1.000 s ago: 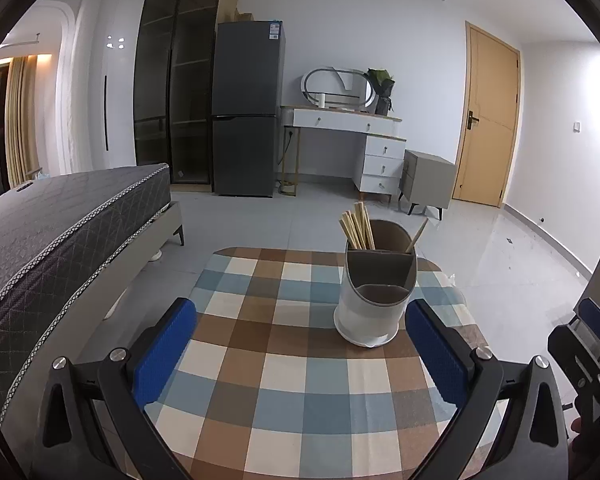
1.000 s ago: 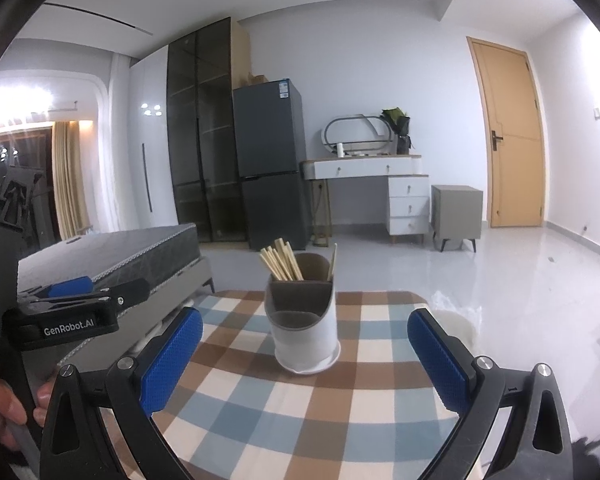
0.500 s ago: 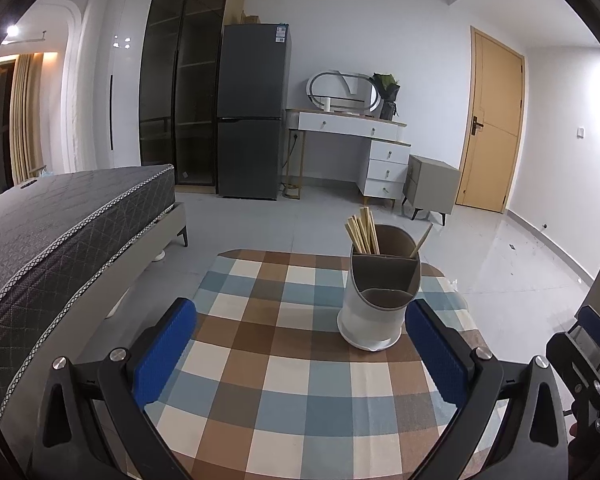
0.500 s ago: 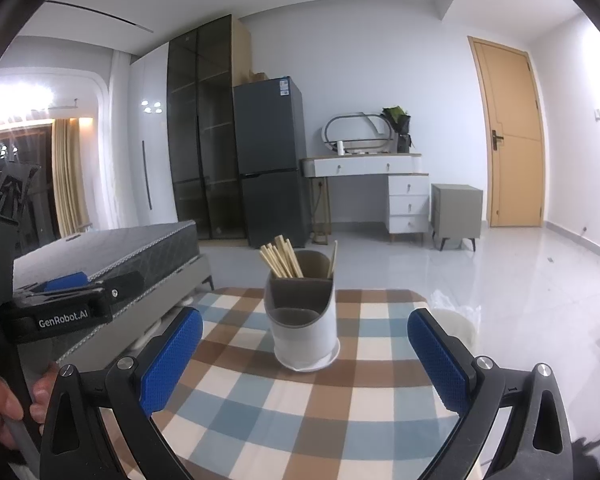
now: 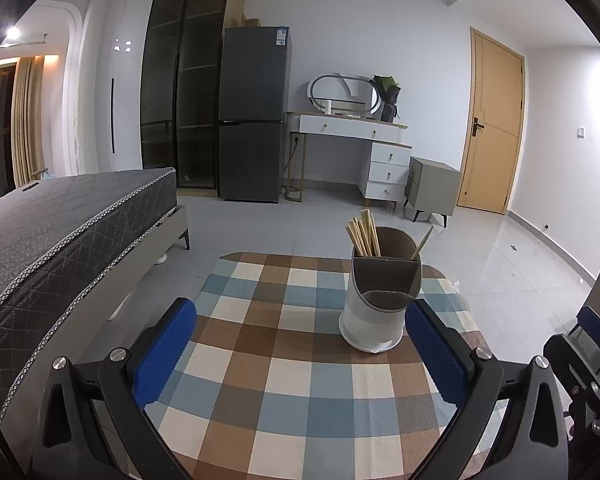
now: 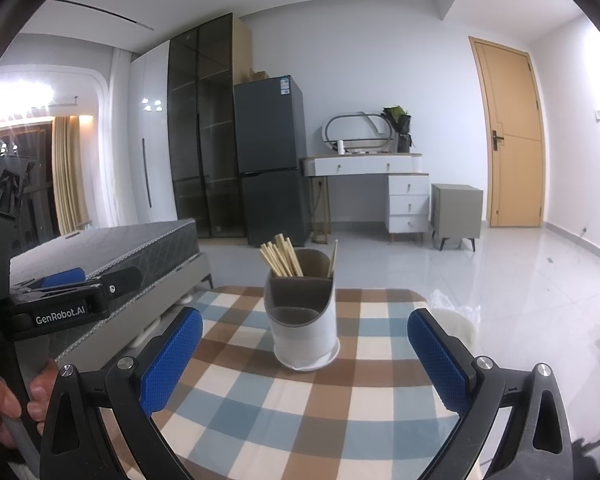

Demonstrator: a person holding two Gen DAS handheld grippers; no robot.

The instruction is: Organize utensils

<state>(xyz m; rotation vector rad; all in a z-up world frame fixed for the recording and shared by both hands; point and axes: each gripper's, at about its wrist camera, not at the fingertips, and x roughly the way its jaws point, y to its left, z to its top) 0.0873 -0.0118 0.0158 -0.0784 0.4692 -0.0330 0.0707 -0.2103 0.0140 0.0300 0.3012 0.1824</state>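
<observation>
my left claw (image 5: 300,356) is wide open and holds nothing. my right claw (image 6: 304,356) is wide open too, with nothing in it. i hold both low over the desk (image 5: 284,392), pointing at the cup (image 5: 380,300), so each one can see it between its blue pads.

the cup stands upright on the far part of the checked cloth (image 6: 360,400), nearer my left claw's right pad. it has walls inside that split it into parts. a bunch of chopsticks (image 5: 364,236) leans in the back left part, so they stay together. one more stick (image 5: 423,242) leans alone in the back right part. the front part looks empty.

i see no loose sticks on the cloth. so i think the tidying is mostly done, and my claws wait open because there is nothing to grab.
</observation>
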